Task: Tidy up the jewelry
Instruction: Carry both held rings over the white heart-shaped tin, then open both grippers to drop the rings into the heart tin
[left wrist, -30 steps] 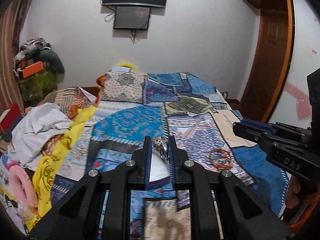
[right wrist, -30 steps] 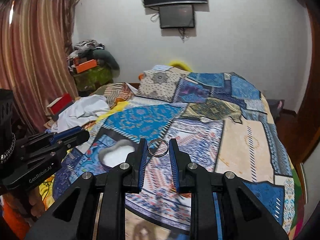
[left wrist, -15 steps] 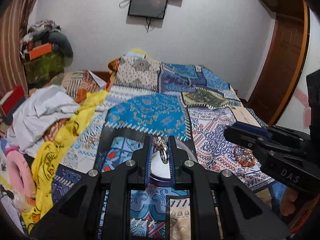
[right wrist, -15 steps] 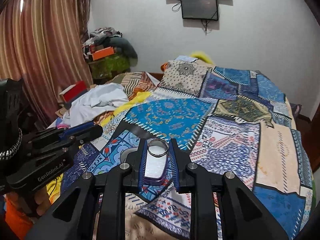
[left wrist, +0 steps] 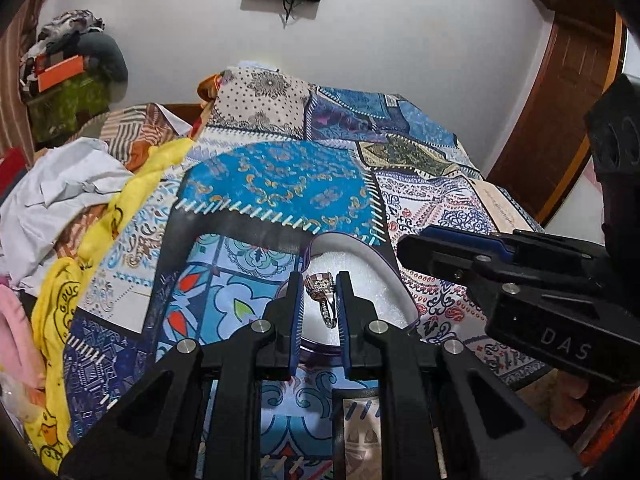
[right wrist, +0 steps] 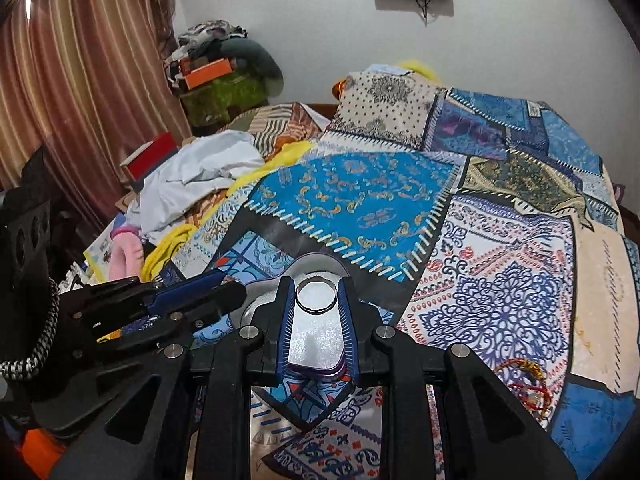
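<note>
My left gripper (left wrist: 319, 280) is shut on a silver ring with a stone cluster (left wrist: 320, 286), held just above the white-lined purple jewelry box (left wrist: 376, 280) on the patchwork bedspread. My right gripper (right wrist: 315, 286) is shut on a plain silver ring (right wrist: 316, 298), held over the same box (right wrist: 316, 340). The right gripper also shows in the left wrist view (left wrist: 408, 246), at the box's right edge. The left gripper shows in the right wrist view (right wrist: 236, 292), at the box's left edge.
Red and gold bangles (right wrist: 524, 386) lie on the bedspread (right wrist: 500, 280) right of the box. White cloth (left wrist: 60, 192), a yellow cloth (left wrist: 60, 300) and a pink item (right wrist: 126, 256) pile along the bed's left side. A wooden door (left wrist: 560, 100) stands at right.
Both grippers have moved forward and down toward the box, each still holding its ring. The box now lies directly beneath both sets of fingers.
</note>
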`<state>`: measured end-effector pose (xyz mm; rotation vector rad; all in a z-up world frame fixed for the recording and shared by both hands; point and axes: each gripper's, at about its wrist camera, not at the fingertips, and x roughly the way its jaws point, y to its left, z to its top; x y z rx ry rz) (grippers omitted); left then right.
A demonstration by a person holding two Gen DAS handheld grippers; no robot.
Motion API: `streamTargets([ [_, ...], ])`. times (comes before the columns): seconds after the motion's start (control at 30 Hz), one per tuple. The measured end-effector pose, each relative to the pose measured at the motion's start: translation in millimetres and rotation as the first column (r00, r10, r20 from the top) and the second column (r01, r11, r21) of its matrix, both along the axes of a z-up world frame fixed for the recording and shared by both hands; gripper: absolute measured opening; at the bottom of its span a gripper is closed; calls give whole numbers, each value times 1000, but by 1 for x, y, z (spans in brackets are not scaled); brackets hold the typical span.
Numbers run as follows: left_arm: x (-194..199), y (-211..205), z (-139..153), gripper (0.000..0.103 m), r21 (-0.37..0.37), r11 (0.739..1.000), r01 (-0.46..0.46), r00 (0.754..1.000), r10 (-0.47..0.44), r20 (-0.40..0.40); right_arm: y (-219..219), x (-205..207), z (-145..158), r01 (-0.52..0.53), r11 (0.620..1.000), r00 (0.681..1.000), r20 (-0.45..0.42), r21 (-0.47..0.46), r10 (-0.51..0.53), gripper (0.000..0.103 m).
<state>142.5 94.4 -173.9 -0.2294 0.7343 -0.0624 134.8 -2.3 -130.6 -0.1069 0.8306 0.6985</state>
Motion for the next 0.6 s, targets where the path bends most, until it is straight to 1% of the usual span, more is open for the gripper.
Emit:
streamTargets([
  [0.17,3,-1,-6,15,-8,1000,6,1000,-7,-11,3,3,-3,-6,1000,1000,-12,-4,6,20],
  [0.37,4,0,-7,15,-12,1000,7,1000,-7,-20,7,2,-4,-10,1000,1000,-3,-15,10,20],
  [0.6,-1,-4,6,15,16,1000,6,1000,-6,-1,4,1,1,-1,1000,1000,-5,-18,1,20],
])
